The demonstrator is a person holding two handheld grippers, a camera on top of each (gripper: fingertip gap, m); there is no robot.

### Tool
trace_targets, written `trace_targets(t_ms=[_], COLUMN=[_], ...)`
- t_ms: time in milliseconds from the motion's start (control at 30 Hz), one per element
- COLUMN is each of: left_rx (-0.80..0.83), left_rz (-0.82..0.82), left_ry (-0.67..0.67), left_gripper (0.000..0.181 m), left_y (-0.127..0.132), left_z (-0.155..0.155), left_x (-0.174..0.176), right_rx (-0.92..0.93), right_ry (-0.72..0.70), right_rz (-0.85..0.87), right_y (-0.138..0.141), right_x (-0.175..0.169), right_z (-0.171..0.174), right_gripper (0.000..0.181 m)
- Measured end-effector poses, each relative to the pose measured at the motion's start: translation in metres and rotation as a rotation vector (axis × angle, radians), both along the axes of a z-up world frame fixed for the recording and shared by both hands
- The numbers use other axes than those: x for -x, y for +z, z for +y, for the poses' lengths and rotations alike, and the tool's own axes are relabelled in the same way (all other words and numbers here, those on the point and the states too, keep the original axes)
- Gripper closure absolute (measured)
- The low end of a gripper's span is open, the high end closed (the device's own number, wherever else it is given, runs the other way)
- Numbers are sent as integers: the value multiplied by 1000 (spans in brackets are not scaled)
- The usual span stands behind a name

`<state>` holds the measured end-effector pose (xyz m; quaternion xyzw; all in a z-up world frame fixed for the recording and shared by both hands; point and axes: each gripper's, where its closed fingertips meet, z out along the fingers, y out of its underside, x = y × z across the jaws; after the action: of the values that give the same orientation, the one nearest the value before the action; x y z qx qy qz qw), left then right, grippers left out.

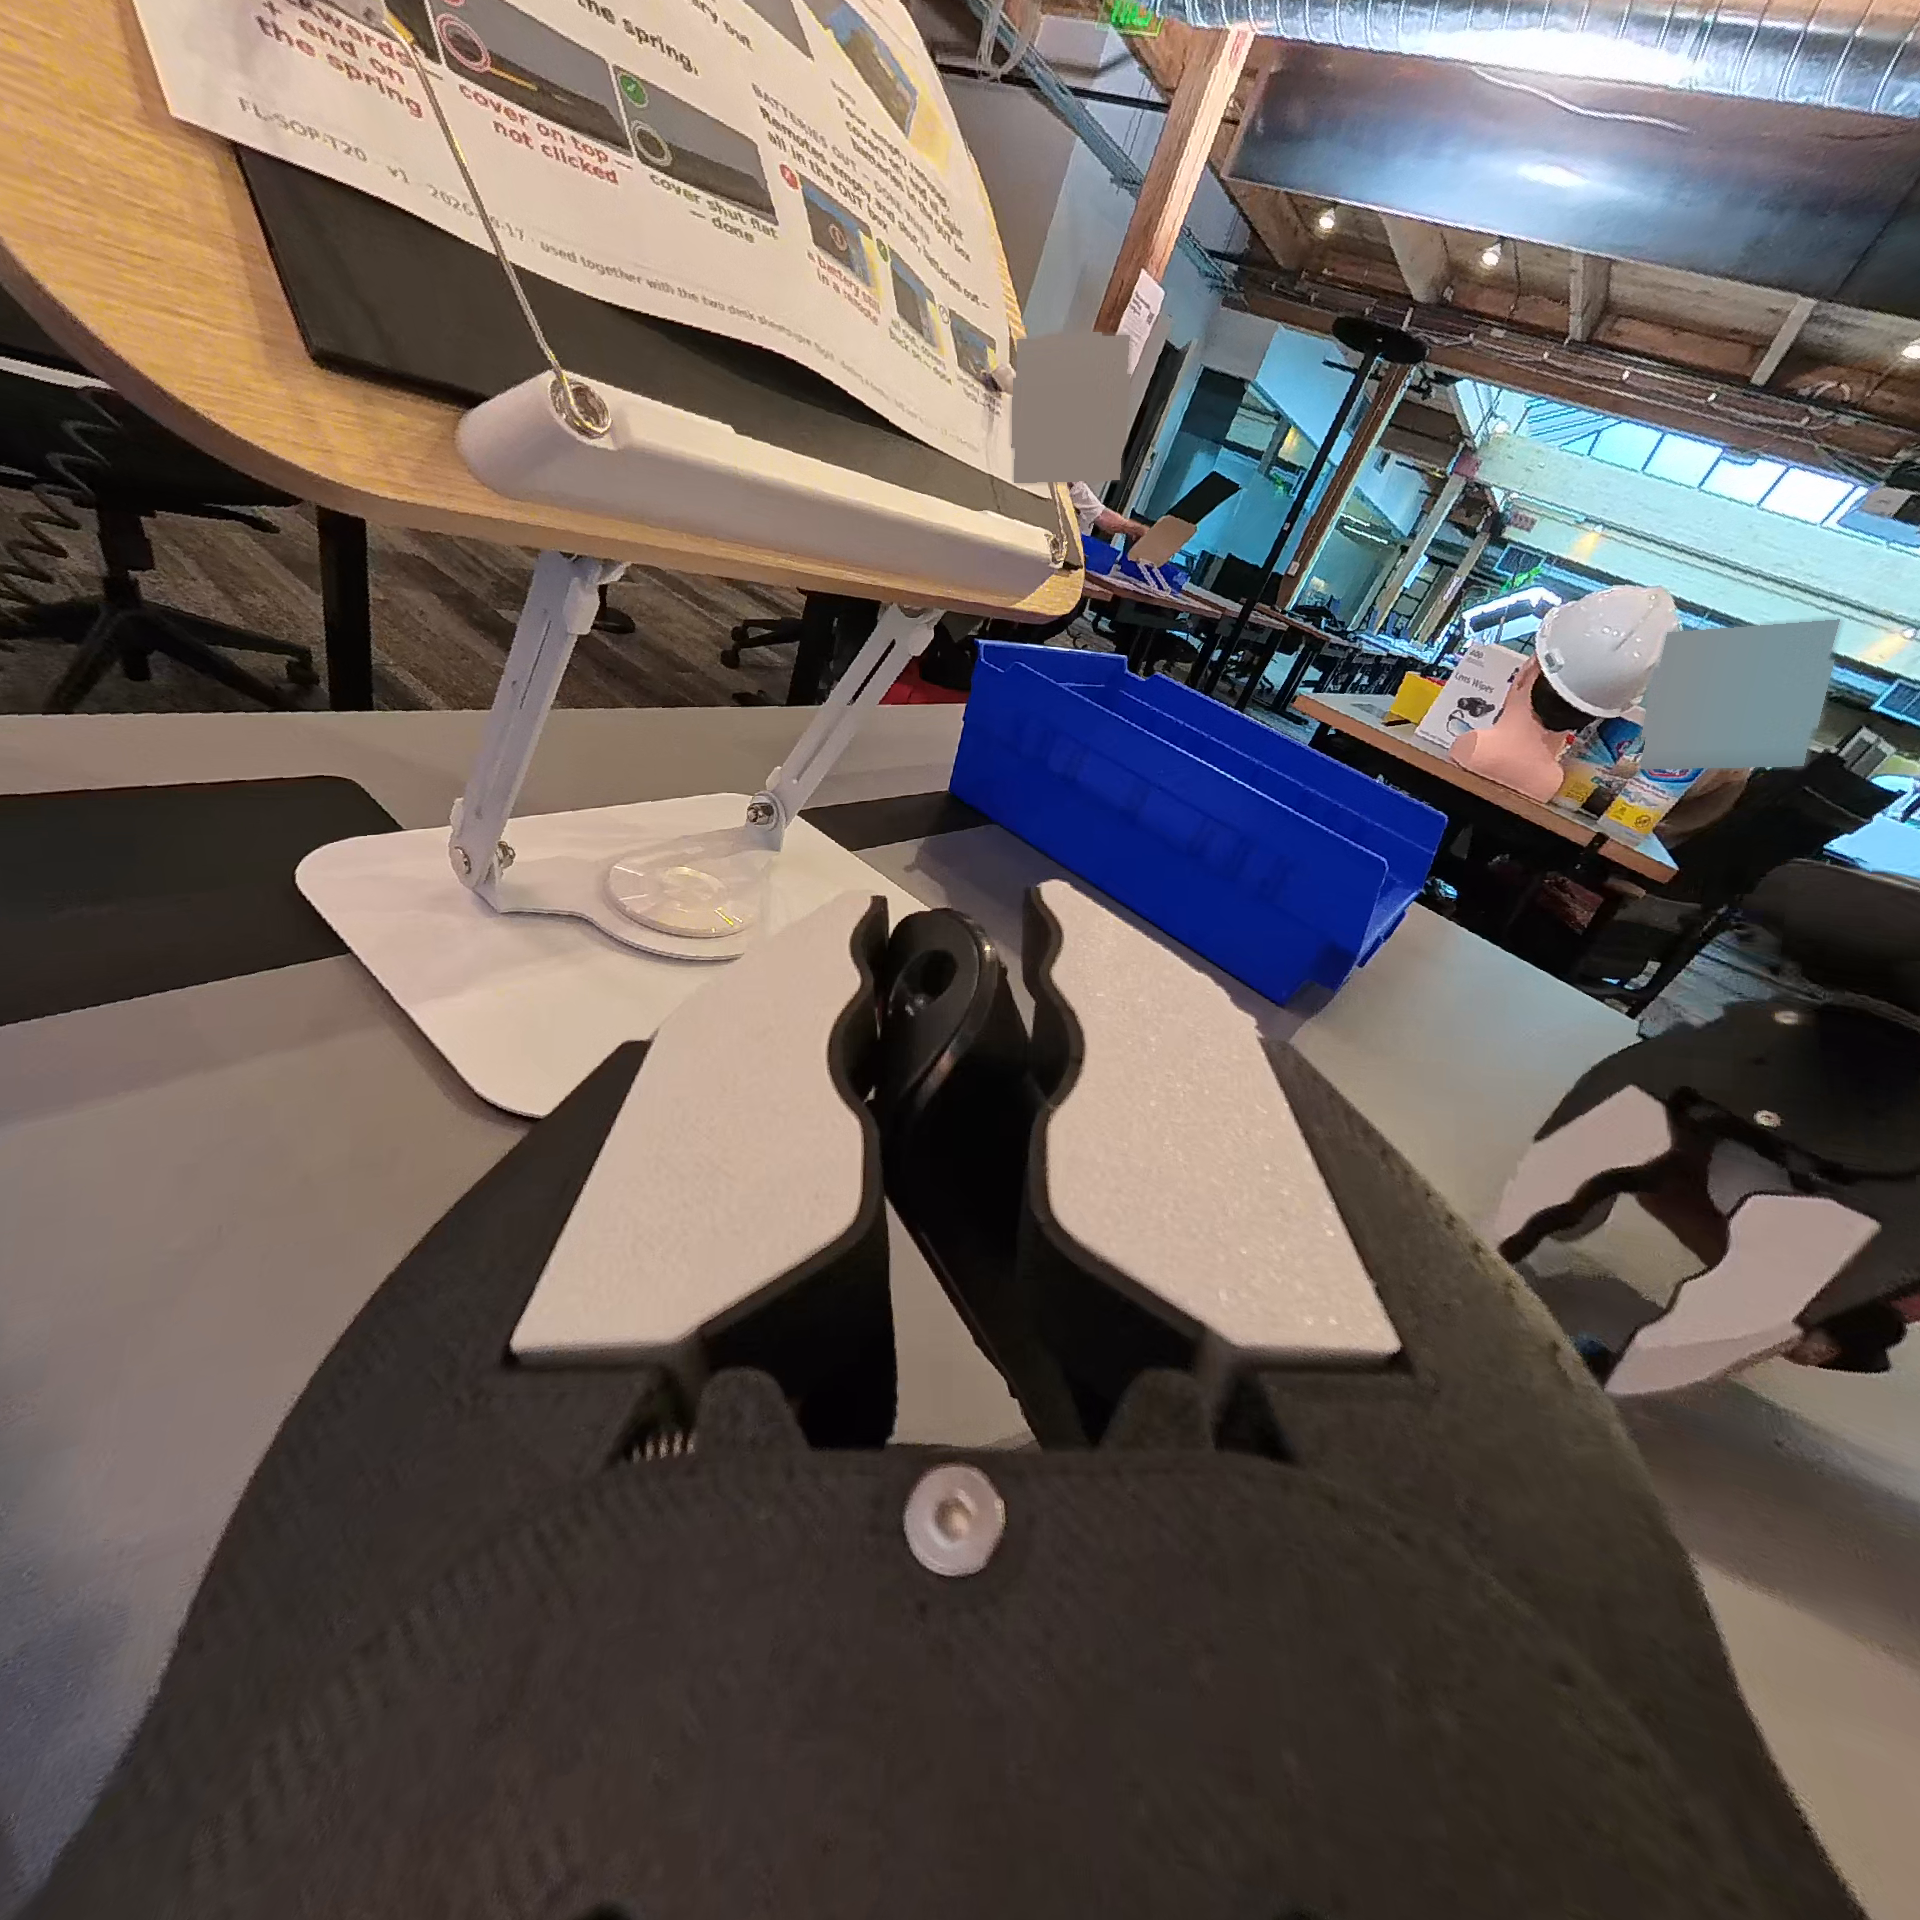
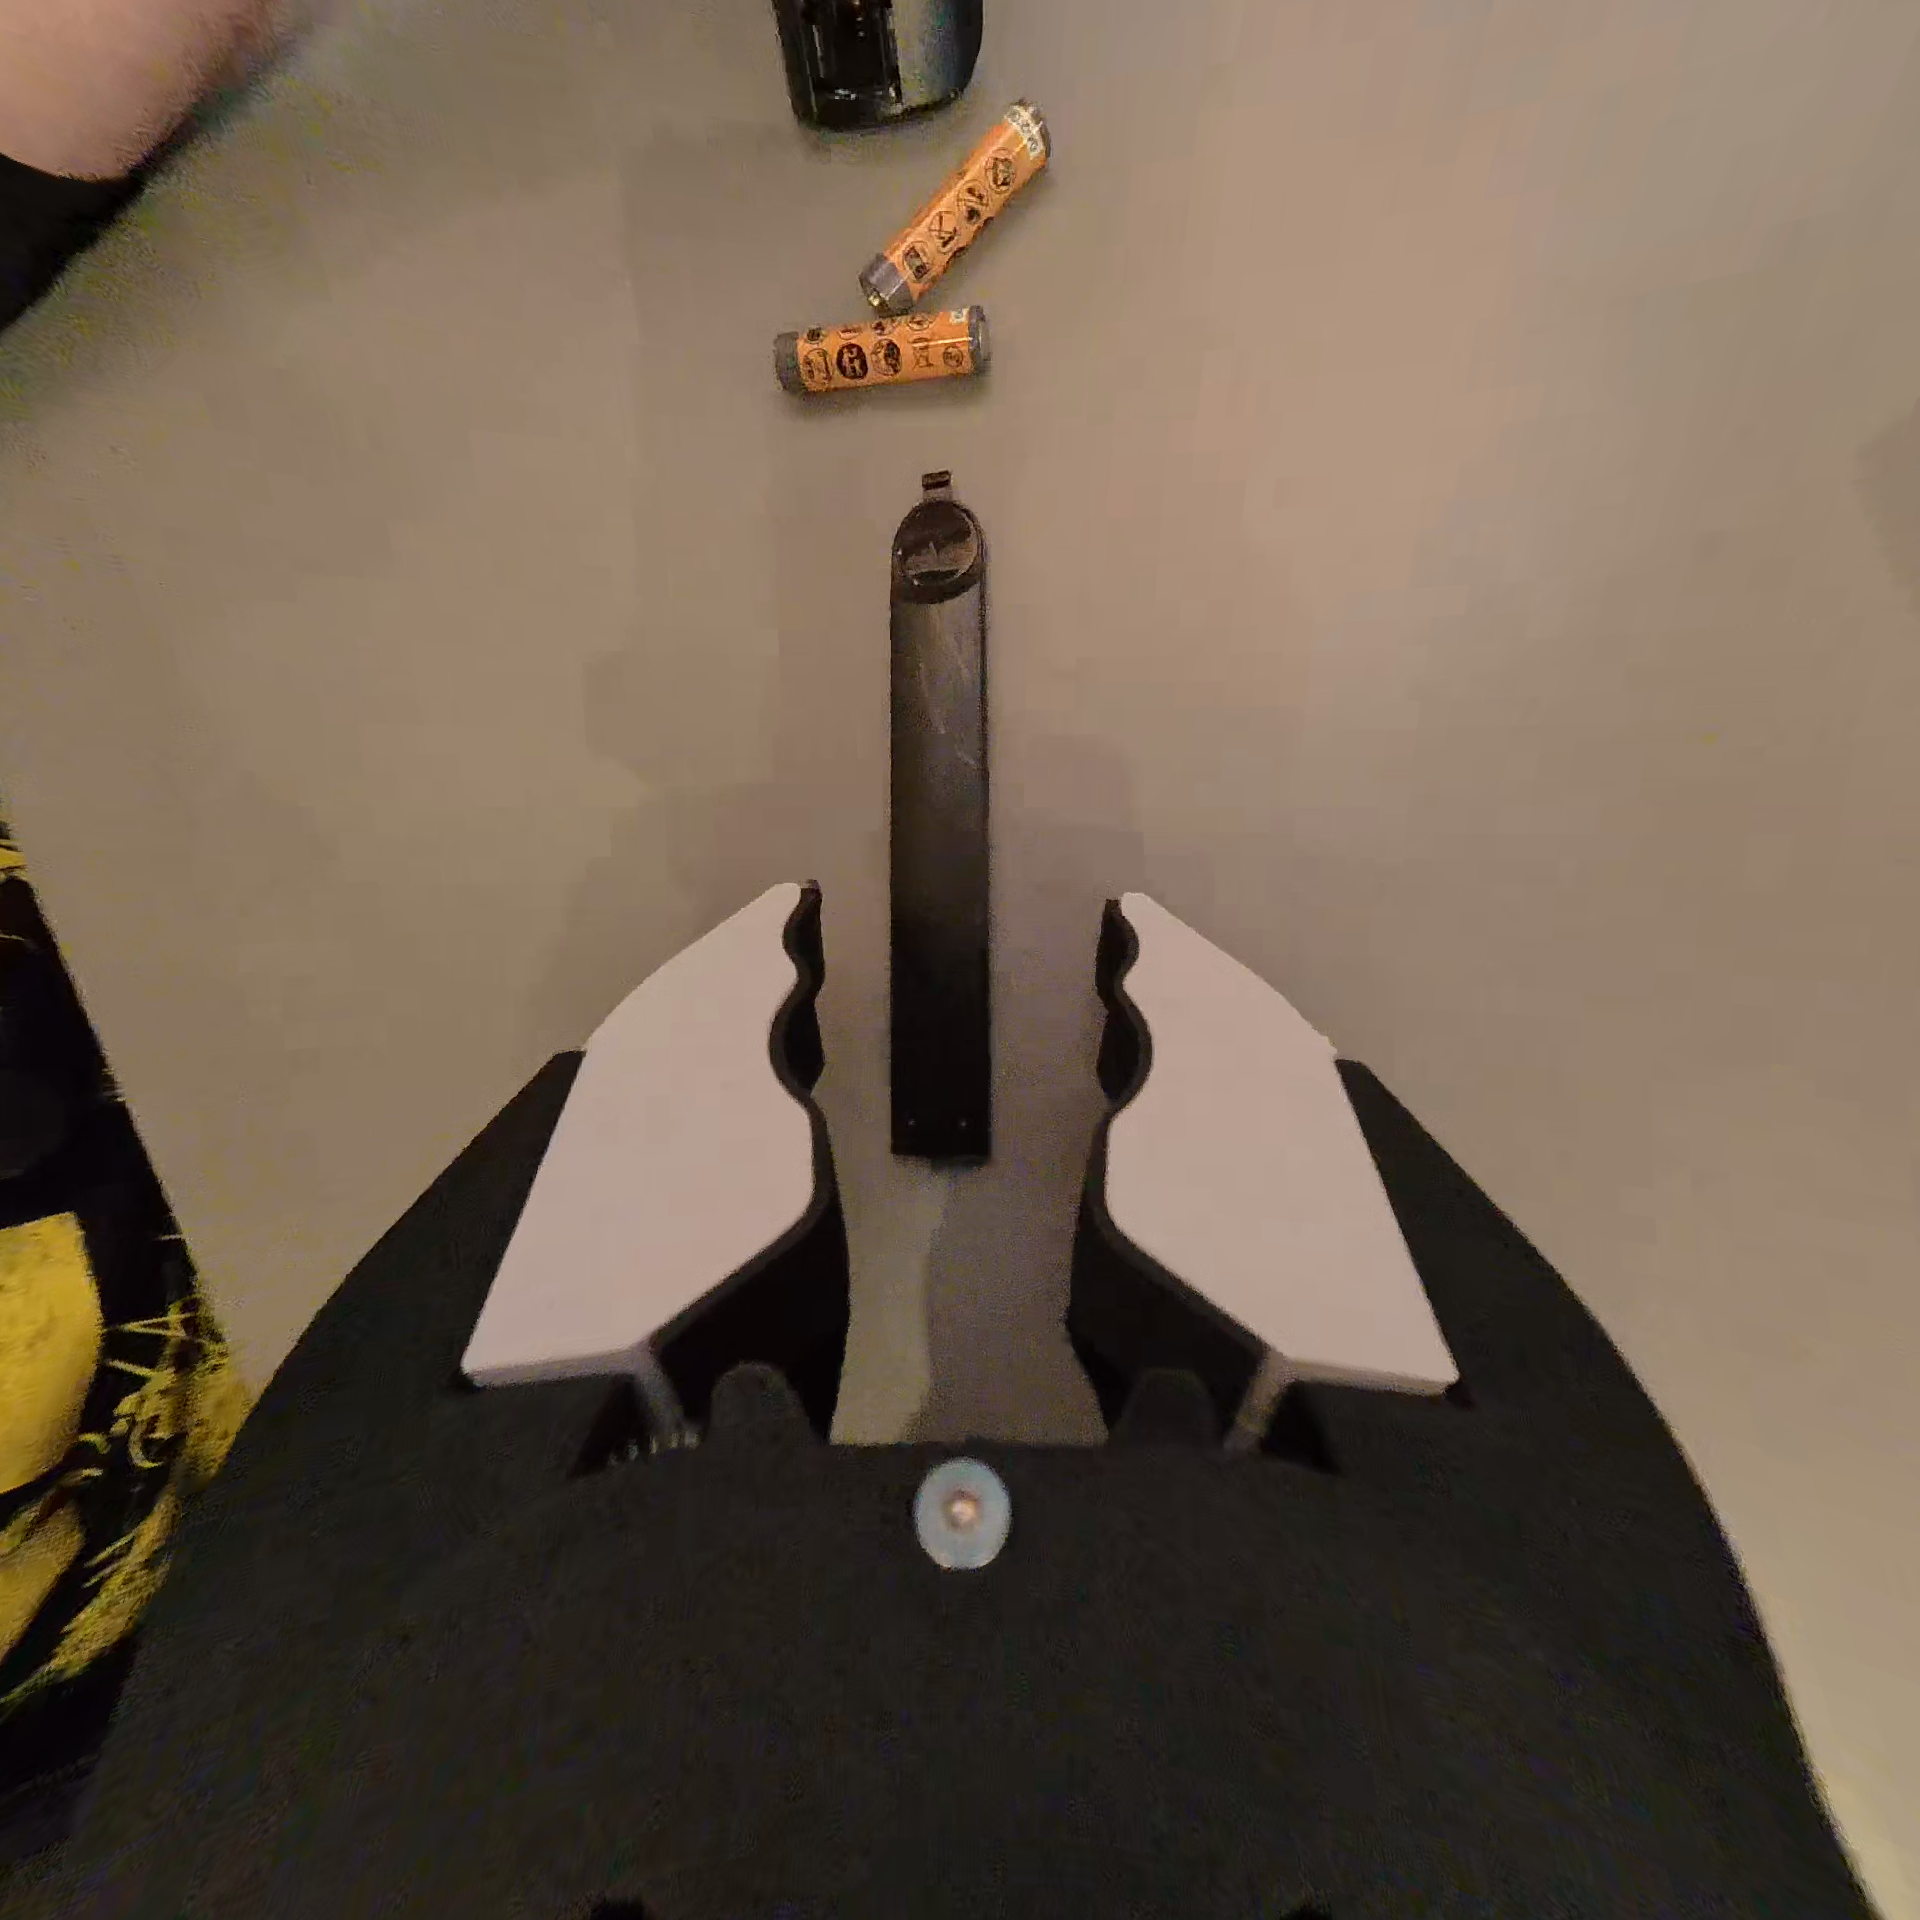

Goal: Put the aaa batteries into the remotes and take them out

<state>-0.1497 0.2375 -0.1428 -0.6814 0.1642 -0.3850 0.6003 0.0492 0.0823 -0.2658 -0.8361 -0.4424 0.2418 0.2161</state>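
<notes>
In the left wrist view my left gripper [image 1: 958,902] is shut on a black remote [image 1: 940,997], which runs between the fingers and sticks out a little past the tips, above the grey table [image 1: 208,1195]. In the right wrist view my right gripper [image 2: 961,902] is open and empty, looking down at a long black battery cover [image 2: 938,831] that lies flat on the table between its fingers. Two orange AAA batteries [image 2: 961,208] [image 2: 883,358] lie just beyond the cover. A black remote's open end [image 2: 878,62] shows at the top edge. My right gripper also shows in the left wrist view [image 1: 1704,1236].
A white document stand [image 1: 644,894] with a tilted wooden board and an instruction sheet [image 1: 623,156] rises straight ahead. A blue bin [image 1: 1195,821] sits to its right, a black mat [image 1: 156,862] to its left. A person's arm [image 2: 104,83] and yellow-black clothing [image 2: 62,1351] lie at the left. Across from one pair of fingers to the other is roughly 30 cm.
</notes>
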Motion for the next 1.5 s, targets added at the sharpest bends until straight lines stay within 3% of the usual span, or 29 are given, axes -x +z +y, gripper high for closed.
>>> trace_targets(t_ms=[67, 200, 267, 433, 567, 667, 967, 1133, 1333, 1433, 1500], left_rx=[2, 3, 2, 62, 227, 278, 304, 292, 276, 285, 295], left_rz=[-4, -1, 0, -43, -304, -390, -456, -438, -413, -439, -467], left_ry=[1, 0, -2, 30, 36, 54, 62, 72, 42, 31, 12], left_gripper=[157, 156, 156, 157, 157, 157, 158, 157, 157, 157, 157], left_y=[0, -1, -1, -5, -10, -16, -15, -15, -13, -12, -10], left_z=[0, 0, 0, 3, 12, 14, 11, 13, 13, 10, 7], left_x=[0, -1, -2, 1, 11, 17, 15, 18, 9, -2, -16], right_rx=[-135, -213, -227, -172, -232, -296, -343, -355, -351, -297, -293], right_ry=[63, 151, 130, 68, 36, 44, 95, 32, -116, -113, -81], right_rz=[-80, -225, -234, -118, 37, 113, 80, 79, 89, 219, 217], right_y=[3, -9, -11, -2, 31, 58, 65, 69, 79, 96, 97], right_x=[-1, 2, 6, 15, 38, 67, 118, 91, 16, 9, 17], right_z=[-2, -14, -11, -4, 9, 20, 39, 44, 50, 34, 24], right_gripper=[140, 143, 162, 164, 164, 164, 164, 164, 164, 164, 164])
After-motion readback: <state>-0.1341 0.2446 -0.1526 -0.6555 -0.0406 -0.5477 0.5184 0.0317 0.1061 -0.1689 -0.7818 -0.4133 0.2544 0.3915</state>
